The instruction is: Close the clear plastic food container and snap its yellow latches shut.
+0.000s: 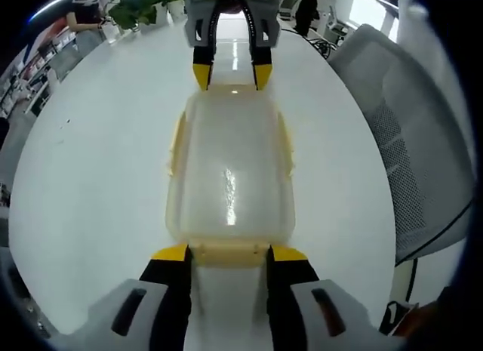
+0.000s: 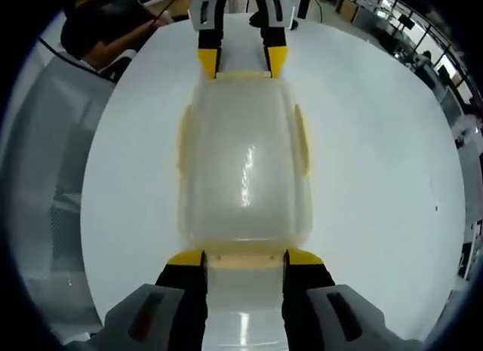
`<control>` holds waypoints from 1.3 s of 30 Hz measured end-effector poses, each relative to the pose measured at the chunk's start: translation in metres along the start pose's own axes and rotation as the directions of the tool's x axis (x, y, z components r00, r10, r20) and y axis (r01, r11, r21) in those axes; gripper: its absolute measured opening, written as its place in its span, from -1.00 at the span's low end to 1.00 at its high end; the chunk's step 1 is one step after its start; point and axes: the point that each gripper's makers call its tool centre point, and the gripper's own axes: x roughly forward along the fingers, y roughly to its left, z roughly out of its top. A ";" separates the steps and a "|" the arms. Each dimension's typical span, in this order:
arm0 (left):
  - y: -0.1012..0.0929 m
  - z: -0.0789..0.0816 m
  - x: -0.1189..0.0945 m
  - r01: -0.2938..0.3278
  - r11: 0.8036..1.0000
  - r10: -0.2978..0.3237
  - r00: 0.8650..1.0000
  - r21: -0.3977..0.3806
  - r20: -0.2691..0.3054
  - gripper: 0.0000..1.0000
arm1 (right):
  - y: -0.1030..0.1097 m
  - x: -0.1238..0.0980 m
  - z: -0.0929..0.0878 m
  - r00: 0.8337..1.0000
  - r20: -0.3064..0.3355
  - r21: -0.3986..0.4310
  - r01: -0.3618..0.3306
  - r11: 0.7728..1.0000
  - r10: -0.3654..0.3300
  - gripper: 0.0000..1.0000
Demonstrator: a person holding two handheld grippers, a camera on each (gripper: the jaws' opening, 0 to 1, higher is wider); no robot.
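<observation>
White table (image 1: pixel 90 177) holds container (image 1: pixel 230 173); left gripper view adds plant (image 1: pixel 139 5).

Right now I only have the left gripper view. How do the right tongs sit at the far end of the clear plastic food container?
Observer: In the right gripper view the right tongs are open, with their yellow tips on either side of the pale yellow end latch of the clear plastic food container.
Operator: Latch snapped?
Observer: Cannot tell. It shows as a flat strip along the lid's edge, between the tips.
Operator: Anything behind my left tongs?
Observer: A person's dark sleeve is at the edge of the round white table, off to one side of the left tongs.
</observation>
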 end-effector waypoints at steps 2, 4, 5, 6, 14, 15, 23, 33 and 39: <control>-0.003 -0.001 0.000 0.004 1.000 -0.004 1.000 -0.013 0.003 -0.25 | 0.002 -0.001 0.001 1.000 0.009 -0.026 -0.011 1.000 0.012 -0.27; -0.006 0.000 -0.001 0.013 1.000 -0.013 1.000 -0.025 0.005 -0.25 | 0.005 -0.001 0.001 1.000 0.012 -0.026 -0.025 0.999 0.026 -0.27; -0.007 0.001 -0.002 0.014 1.000 -0.014 1.000 -0.025 0.007 -0.25 | 0.005 -0.002 0.001 1.000 0.010 -0.027 -0.022 0.999 0.022 -0.27; -0.008 0.003 -0.003 0.011 1.000 -0.011 1.000 -0.019 0.007 -0.25 | 0.007 -0.003 0.000 1.000 0.008 -0.033 -0.020 0.999 0.021 -0.27; -0.010 0.008 -0.014 -0.004 1.000 0.004 1.000 -0.012 0.004 -0.24 | 0.007 -0.019 0.005 1.000 0.029 -0.036 0.003 0.999 -0.001 -0.26; -0.010 0.008 -0.015 -0.007 1.000 0.007 1.000 -0.009 0.002 -0.24 | 0.008 -0.021 0.005 0.999 0.035 -0.035 0.002 0.999 -0.001 -0.26; -0.014 0.023 -0.032 -0.019 1.000 0.019 1.000 0.004 0.013 -0.24 | 0.012 -0.036 0.002 0.999 0.048 -0.036 0.008 0.999 -0.007 -0.26; -0.015 0.039 -0.045 -0.025 1.000 0.025 1.000 0.015 0.012 -0.24 | 0.016 -0.059 -0.002 0.998 0.067 -0.024 0.014 1.000 -0.013 -0.26; -0.014 0.051 -0.052 -0.025 1.000 0.025 1.000 0.017 0.011 -0.24 | 0.015 -0.070 -0.007 0.997 0.069 -0.026 0.025 0.999 -0.023 -0.26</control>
